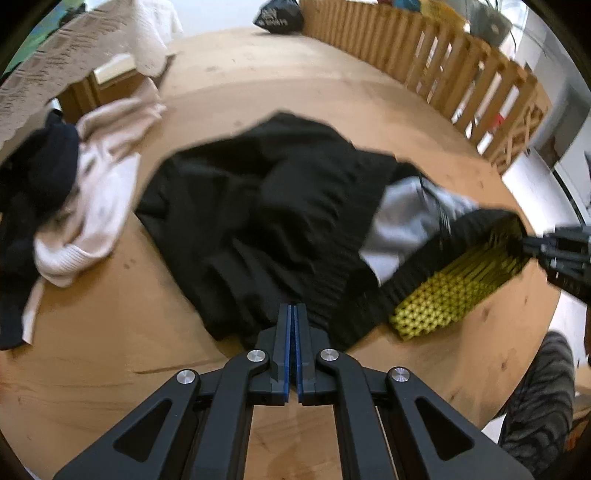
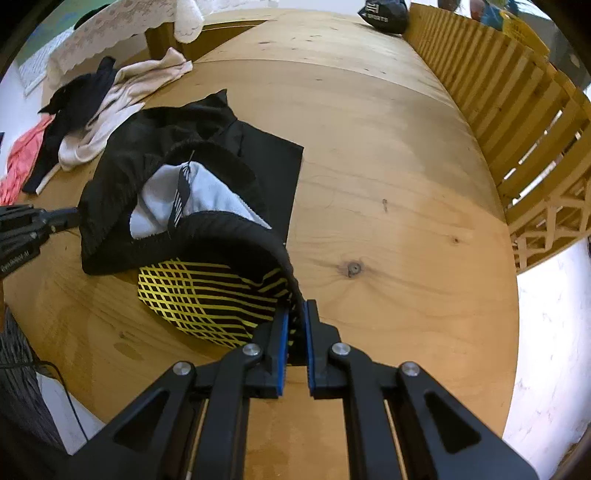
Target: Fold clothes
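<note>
Black shorts (image 1: 258, 206) with a yellow grid-patterned panel (image 1: 436, 299) and white lining (image 1: 402, 221) lie crumpled on the round wooden table (image 1: 110, 369). My left gripper (image 1: 294, 308) is shut, its tips pinching the near edge of the black fabric. In the right wrist view the shorts (image 2: 122, 147) have their waistband stretched between both grippers. My right gripper (image 2: 296, 314) is shut on the ribbed waistband beside the yellow panel (image 2: 199, 295). The left gripper (image 2: 75, 214) grips the waistband's other end. From the left wrist view, the right gripper (image 1: 528, 245) shows at the far right.
A cream sweater (image 1: 103, 184), a dark garment (image 1: 44, 162) and a pink one (image 2: 18, 162) are piled at the table's left. A wooden slat fence (image 2: 517, 110) borders the right side. A black bag (image 2: 384, 14) sits at the far edge. A person's grey patterned leg (image 1: 535, 398) is close by.
</note>
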Action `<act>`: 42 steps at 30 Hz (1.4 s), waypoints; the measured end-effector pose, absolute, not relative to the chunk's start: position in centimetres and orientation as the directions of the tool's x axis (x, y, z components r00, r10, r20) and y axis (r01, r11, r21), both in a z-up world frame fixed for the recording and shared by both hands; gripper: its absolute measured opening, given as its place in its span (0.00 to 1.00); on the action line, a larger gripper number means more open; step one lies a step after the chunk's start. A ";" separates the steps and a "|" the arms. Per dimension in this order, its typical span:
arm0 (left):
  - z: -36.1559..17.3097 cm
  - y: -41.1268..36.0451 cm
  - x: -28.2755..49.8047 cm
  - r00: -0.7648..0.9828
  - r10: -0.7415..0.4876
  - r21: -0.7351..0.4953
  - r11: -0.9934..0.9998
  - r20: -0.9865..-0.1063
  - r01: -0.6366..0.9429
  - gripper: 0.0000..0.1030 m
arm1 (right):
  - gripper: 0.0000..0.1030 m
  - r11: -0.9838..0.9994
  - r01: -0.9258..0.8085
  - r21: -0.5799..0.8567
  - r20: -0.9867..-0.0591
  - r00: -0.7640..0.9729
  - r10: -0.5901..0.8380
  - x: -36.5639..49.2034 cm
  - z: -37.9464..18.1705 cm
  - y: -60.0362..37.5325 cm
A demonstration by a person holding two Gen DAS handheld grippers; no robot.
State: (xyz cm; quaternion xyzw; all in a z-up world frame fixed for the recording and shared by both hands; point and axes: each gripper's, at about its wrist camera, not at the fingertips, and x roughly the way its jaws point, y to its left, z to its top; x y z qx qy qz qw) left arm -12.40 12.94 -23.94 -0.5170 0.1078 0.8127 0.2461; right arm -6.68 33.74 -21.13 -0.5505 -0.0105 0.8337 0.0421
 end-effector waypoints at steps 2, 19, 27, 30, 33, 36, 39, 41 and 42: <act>-24.9 13.4 -12.1 -0.333 0.265 -0.055 -0.848 -0.905 -0.527 0.02 | 0.08 -0.997 -0.055 -0.054 -0.918 -0.391 0.071 -6.8 -21.3 33.8; -27.2 13.6 -11.9 -0.368 0.148 0.052 -0.874 -0.918 -0.482 0.47 | 0.08 -0.997 -0.063 -0.039 -0.925 -0.375 0.059 -6.8 -22.2 34.4; -27.4 13.3 -10.9 -0.323 0.164 0.015 -0.874 -0.932 -0.486 0.51 | 0.08 -0.997 -0.067 -0.040 -0.929 -0.365 0.062 -6.8 -22.6 34.4; -27.3 13.2 -10.7 -0.299 0.193 -0.027 -0.876 -0.935 -0.482 0.51 | 0.08 -0.996 -0.074 -0.040 -0.928 -0.367 0.064 -6.7 -22.8 34.5; -27.3 13.2 -10.2 -0.279 0.207 -0.045 -0.869 -0.938 -0.493 0.51 | 0.08 -0.996 -0.078 -0.040 -0.930 -0.362 0.065 -6.7 -23.1 34.6; -27.5 13.2 -9.8 -0.278 0.215 -0.049 -0.863 -0.936 -0.503 0.52 | 0.08 -0.996 -0.076 -0.046 -0.931 -0.358 0.070 -6.7 -23.4 34.6; -27.5 13.2 -10.0 -0.275 0.234 -0.061 -0.853 -0.932 -0.518 0.49 | 0.08 -0.996 -0.083 -0.043 -0.931 -0.357 0.070 -6.7 -23.5 34.7; -27.3 12.8 -10.6 -0.254 0.265 -0.102 -0.851 -0.930 -0.514 0.26 | 0.08 -0.995 -0.088 -0.041 -0.932 -0.356 0.070 -6.7 -23.5 34.7; -27.2 12.3 -11.1 -0.229 0.296 -0.147 -0.852 -0.927 -0.502 0.19 | 0.08 -0.995 -0.090 -0.040 -0.932 -0.356 0.069 -6.7 -23.5 34.8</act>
